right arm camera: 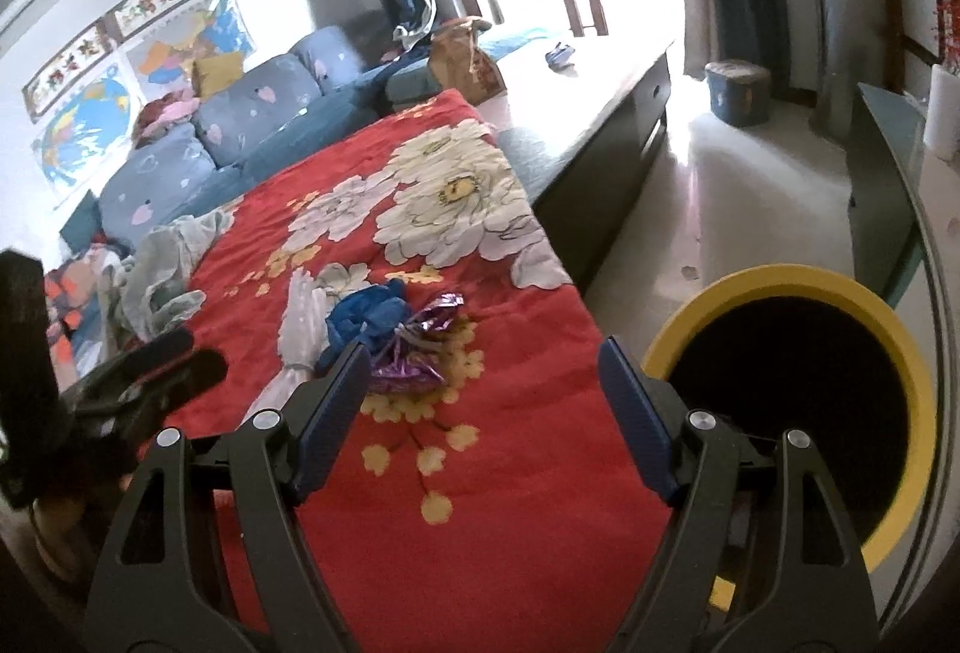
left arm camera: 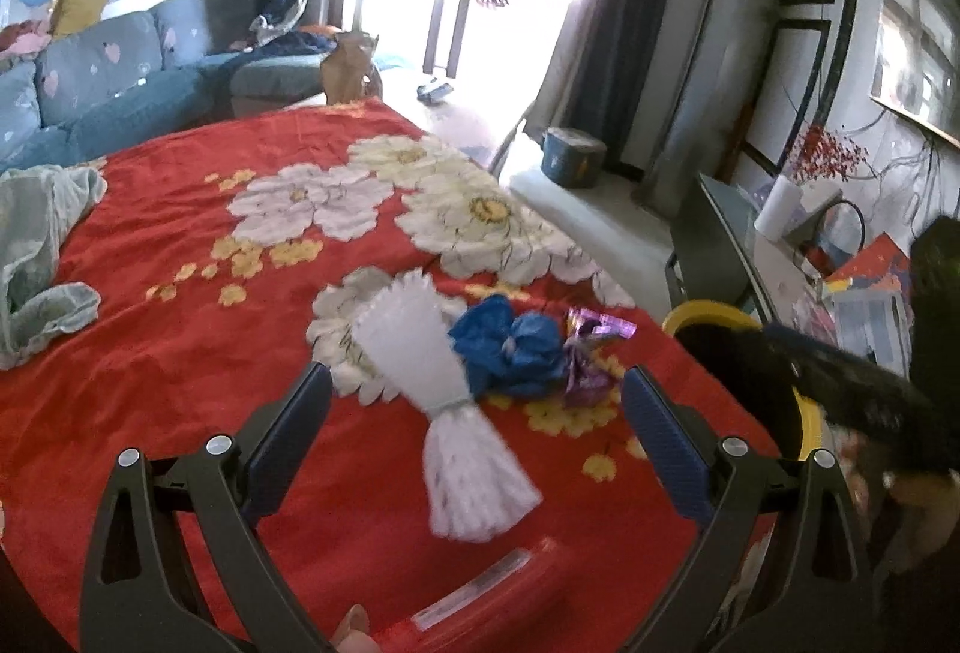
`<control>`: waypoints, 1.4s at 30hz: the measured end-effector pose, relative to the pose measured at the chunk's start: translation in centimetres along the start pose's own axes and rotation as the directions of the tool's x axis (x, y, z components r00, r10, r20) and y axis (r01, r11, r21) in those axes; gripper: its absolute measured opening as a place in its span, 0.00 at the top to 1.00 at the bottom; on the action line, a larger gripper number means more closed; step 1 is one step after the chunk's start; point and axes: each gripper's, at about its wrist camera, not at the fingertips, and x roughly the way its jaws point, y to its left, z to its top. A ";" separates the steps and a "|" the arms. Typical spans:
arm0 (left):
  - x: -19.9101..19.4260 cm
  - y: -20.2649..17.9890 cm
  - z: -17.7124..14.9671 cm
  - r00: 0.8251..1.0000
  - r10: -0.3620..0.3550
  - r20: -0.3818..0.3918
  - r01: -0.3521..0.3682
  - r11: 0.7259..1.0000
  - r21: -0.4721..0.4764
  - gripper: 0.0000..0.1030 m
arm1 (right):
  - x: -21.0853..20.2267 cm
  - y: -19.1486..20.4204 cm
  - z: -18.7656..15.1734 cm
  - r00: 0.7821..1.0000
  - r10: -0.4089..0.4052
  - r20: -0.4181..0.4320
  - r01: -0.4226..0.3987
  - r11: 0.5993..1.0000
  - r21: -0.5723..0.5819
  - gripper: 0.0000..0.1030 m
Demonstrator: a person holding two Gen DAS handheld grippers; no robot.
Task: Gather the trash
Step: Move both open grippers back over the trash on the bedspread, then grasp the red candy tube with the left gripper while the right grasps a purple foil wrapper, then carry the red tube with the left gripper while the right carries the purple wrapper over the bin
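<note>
Trash sits in a loose cluster on the red floral blanket (left arm camera: 180,245), near its edge by the bin: a white plastic bundle (left arm camera: 432,383) tied w/ a band at its waist, a crumpled blue wrapper (left arm camera: 510,347) touching its side, & a purple foil wrapper (left arm camera: 585,359) just beside the blue one. All three lie flat, nothing held. A red flat packet (left arm camera: 480,605) lies nearer the left cam, blurred, can't tell what it is.

Left gripper (left arm camera: 477,398) hangs over the white bundle, jaws spread wide & empty; prob lined up that way so the bundle fits btwn the fingers. Right gripper (right arm camera: 483,374) also spread wide, empty, over bare blanket btwn the foil wrapper and the bin.

Yellow-rimmed bin (right arm camera: 780,287) w/ black liner stands on the floor right against the blanket edge, so each drop is a short carry.

Grey-green cloth (left arm camera: 36,257) lies well apart at the far side; likely laundry, not trash.
</note>
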 end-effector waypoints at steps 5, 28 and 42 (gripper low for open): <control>0.5 0.3 -1.3 0.996 -0.061 -0.072 0.066 0.995 0.073 0.09 | 2.4 0.7 0.6 0.999 0.017 -0.044 -0.017 1.000 0.010 0.37; 2.4 -0.5 -6.5 0.940 -0.083 -0.331 0.160 0.964 0.212 0.42 | 8.5 1.6 0.2 0.979 0.084 -0.186 -0.069 0.994 0.084 0.85; 1.2 -3.3 -6.0 0.949 -0.134 -0.286 0.199 0.957 0.210 0.74 | 3.4 0.4 0.6 0.996 0.049 -0.076 -0.046 0.998 0.043 0.86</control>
